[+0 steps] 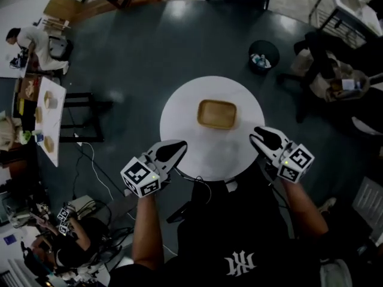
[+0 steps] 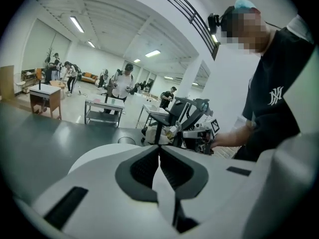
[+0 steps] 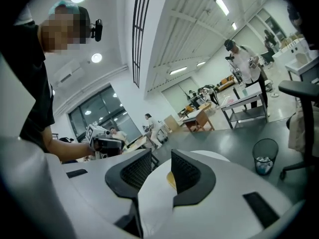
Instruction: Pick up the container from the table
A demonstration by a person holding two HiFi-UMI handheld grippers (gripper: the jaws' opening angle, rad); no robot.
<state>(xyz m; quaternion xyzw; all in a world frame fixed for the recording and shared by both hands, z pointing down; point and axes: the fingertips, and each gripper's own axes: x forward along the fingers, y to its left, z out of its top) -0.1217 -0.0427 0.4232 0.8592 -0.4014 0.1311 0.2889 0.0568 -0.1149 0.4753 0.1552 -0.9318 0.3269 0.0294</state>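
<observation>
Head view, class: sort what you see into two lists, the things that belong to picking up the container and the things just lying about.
Belongs to the job:
- container
- round white table on which it sits
- left claw, shut
- right claw, open, gripping nothing

Just lying about:
- waste bin on the floor
- long side table at the left

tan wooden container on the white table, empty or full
Empty: in the head view the tan wooden container sits open side up on the round white table, only bare floor inside.
</observation>
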